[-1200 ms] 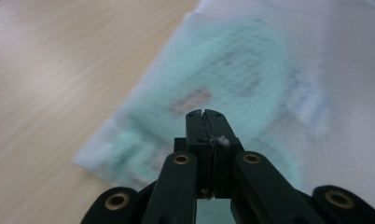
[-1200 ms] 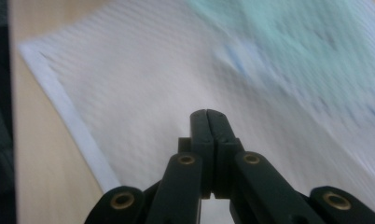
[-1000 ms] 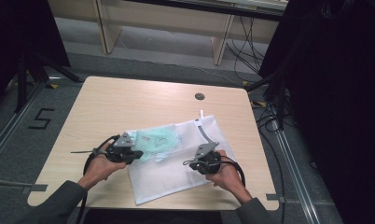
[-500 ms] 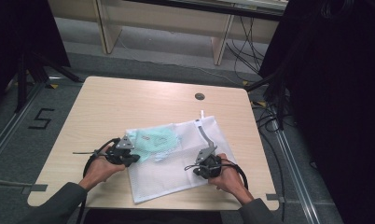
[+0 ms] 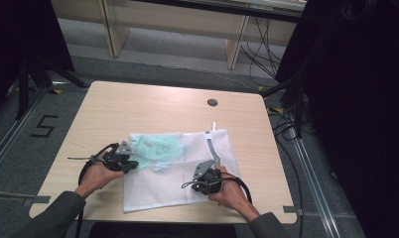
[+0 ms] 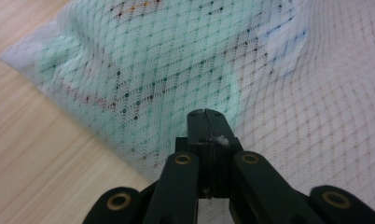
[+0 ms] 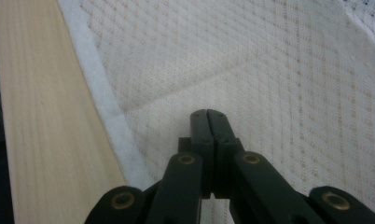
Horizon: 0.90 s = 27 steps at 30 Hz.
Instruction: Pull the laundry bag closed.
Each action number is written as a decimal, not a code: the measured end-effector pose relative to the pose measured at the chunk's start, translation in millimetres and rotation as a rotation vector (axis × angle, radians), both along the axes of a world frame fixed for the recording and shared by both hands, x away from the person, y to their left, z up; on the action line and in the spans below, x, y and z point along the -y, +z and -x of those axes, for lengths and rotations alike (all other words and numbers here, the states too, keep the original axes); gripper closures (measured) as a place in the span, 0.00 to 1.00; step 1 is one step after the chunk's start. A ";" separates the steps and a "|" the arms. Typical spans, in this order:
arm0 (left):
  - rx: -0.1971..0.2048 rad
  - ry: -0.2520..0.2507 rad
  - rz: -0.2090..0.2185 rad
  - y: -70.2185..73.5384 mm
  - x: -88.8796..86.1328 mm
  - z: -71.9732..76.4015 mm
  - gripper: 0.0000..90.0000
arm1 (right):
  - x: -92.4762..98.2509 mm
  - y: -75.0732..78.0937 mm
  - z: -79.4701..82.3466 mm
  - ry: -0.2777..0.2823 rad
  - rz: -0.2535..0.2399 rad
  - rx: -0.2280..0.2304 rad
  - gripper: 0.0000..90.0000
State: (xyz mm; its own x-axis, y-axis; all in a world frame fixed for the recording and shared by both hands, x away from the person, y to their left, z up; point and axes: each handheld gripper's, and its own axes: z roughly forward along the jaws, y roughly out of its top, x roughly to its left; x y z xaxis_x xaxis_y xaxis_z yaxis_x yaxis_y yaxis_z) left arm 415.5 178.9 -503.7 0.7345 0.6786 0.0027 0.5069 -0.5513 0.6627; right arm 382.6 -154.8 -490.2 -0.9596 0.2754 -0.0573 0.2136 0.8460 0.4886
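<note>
a white mesh bag (image 5: 180, 168) lies flat on the near half of the wooden table (image 5: 153, 106), its near edge close to the table's near edge, and everything else is placed against it. a pale green garment (image 5: 155, 147) sits inside the bag, in its far left part, showing through the netting; in the left gripper view the same green cloth (image 6: 143, 60) fills the mesh ahead of the jaws. the bag's zip (image 5: 212, 146) runs along its right side towards the far right corner, where a small white pull tab sticks out. the left gripper (image 5: 130, 166) rests at the bag's left edge, beside the green garment, held in the person's left hand (image 5: 96, 176); its jaws are pressed together over the mesh, and whether a bit of netting is caught between them cannot be told. the right gripper (image 5: 200, 181) lies over the bag's near right part, just below the near end of the zip, in the right hand (image 5: 232, 193); its jaws are also closed tight with nothing seen between them, the bag's hemmed border beside them.
</note>
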 end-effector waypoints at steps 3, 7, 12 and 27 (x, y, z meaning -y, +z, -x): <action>-0.006 -0.006 -0.040 -2.1 -11.6 2.1 1.00 | -7.0 -0.3 1.1 0.009 -0.003 -0.003 1.00; 0.010 0.002 -0.064 -1.6 -22.2 4.0 1.00 | -17.6 -1.2 3.4 0.019 -0.013 -0.017 1.00; -0.007 0.004 -0.057 -0.9 -26.4 3.5 1.00 | -24.7 -1.3 2.7 0.040 -0.012 -0.010 1.00; 0.038 0.015 -0.045 6.0 -25.4 7.3 0.98 | 10.2 32.0 -0.4 0.010 -0.098 0.011 1.00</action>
